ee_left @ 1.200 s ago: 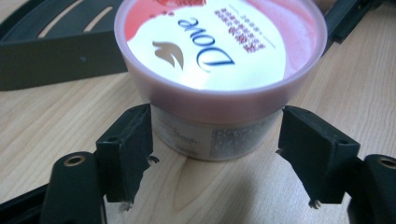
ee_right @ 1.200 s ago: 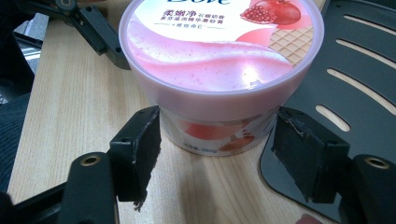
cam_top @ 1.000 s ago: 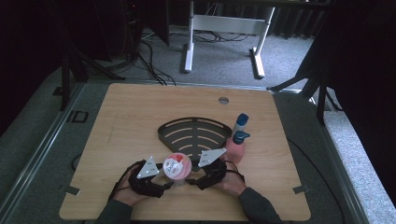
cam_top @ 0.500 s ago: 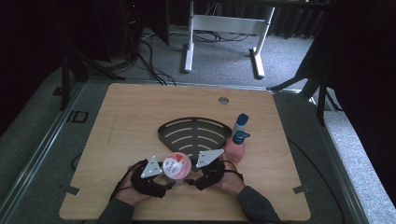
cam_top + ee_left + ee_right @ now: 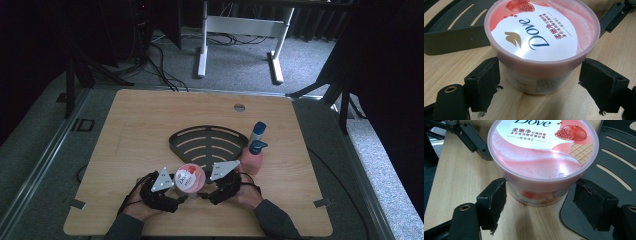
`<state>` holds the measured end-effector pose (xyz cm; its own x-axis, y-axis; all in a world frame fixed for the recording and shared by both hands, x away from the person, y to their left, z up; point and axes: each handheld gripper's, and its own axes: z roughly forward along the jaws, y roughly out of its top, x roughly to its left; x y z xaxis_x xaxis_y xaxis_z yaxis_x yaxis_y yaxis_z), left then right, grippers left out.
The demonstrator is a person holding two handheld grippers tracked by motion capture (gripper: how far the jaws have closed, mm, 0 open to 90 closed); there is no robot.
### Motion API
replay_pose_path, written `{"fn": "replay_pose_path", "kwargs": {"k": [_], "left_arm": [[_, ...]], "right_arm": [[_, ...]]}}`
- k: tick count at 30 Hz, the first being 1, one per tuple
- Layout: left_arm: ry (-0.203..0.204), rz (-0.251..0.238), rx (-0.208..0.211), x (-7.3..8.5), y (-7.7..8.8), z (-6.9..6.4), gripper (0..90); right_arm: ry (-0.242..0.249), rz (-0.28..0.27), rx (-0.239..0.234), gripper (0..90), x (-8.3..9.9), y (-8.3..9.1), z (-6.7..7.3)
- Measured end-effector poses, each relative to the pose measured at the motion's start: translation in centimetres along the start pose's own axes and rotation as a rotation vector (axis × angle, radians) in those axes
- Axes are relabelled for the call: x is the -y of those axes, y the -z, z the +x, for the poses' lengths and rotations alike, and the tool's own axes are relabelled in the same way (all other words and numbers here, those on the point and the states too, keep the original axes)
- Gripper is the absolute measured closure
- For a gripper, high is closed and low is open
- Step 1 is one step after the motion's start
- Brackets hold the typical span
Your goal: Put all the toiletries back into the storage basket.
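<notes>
A pink Dove tub with a pomegranate picture on its lid stands on the wooden table, just in front of a black fan-shaped rack. My left gripper comes at it from the left and my right gripper from the right. In the left gripper view the jaws straddle the tub below its lid; the left gripper is open, one pad touching the wall and the other a little off it. The right gripper likewise stands open around the tub.
A pink pump bottle and a blue-capped bottle stand right of the rack. A round cable hole sits near the table's far edge. The near table edge lies just behind both hands.
</notes>
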<state>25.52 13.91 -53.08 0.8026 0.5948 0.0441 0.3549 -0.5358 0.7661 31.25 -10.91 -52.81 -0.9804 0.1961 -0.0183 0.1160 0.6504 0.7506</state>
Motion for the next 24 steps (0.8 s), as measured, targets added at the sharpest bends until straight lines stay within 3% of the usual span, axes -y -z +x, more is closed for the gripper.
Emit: {"fn": "replay_pose_path", "kwargs": {"k": [24], "left_arm": [[0.008, -0.011, -0.004, -1.0, 1.1, 0.4, 18.0]], "right_arm": [[0.008, -0.007, -0.005, 26.0, -1.4, 0.9, -0.3]]}}
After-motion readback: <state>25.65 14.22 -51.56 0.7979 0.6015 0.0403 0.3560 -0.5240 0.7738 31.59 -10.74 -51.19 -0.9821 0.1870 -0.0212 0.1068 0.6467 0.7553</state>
